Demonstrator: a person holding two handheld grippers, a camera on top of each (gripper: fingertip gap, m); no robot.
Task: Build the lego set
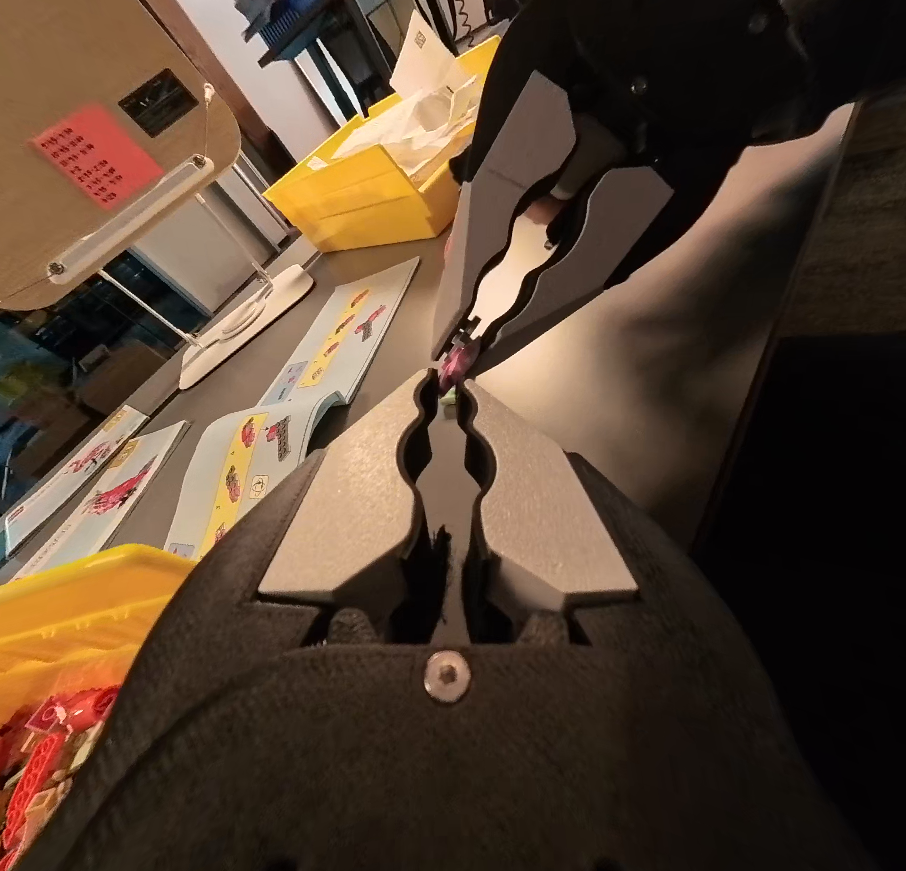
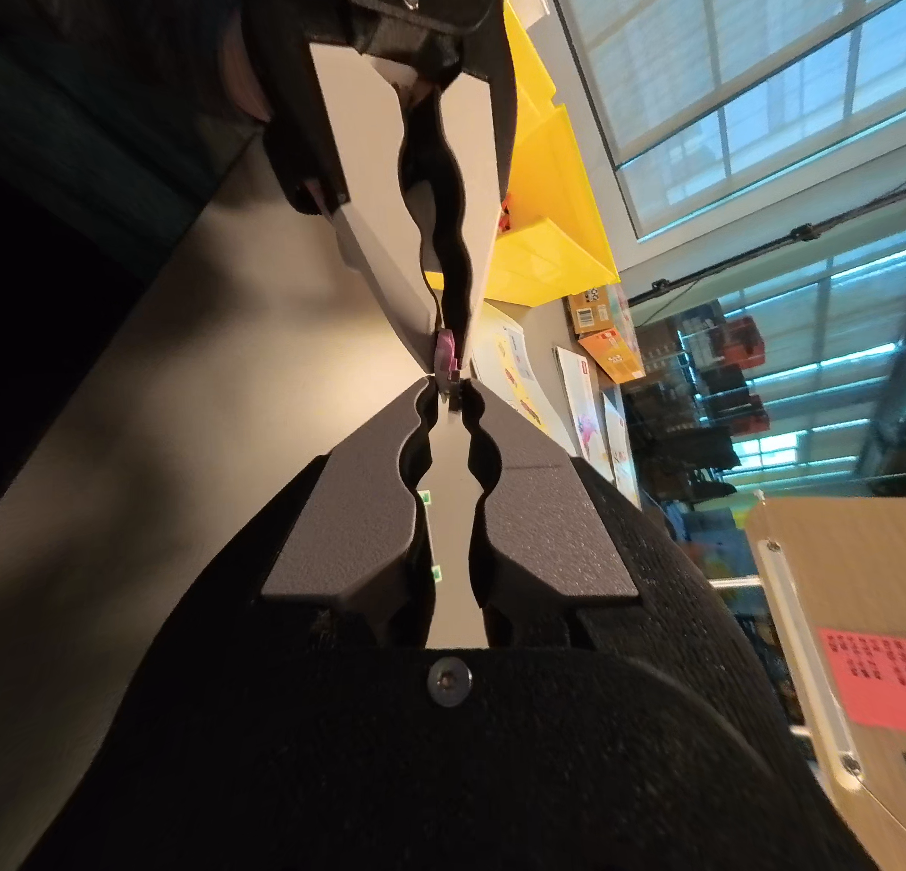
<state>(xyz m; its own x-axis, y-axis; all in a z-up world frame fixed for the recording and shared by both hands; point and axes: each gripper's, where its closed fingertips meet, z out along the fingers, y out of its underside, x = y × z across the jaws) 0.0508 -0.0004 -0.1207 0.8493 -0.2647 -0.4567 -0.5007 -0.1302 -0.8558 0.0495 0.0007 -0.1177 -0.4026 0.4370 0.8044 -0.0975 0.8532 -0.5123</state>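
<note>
Left wrist view shows the left hand-held gripper [image 1: 447, 385] nearly closed, tip to tip with the right hand-held gripper [image 1: 465, 346]; a small pink brick assembly [image 1: 453, 363] is pinched between both above the tabletop [image 1: 564, 381]. Around lie an open instruction booklet [image 1: 314, 371], yellow bins [image 1: 363, 195] and a lamp base [image 1: 245, 327]. Only the right wrist view shows windows [image 2: 735, 87] and cardboard boxes [image 2: 608, 337].

Warm, dim light, deep shadows, bright windows [image 2: 765, 111], wide-angle edge warping, slight blur.
</note>
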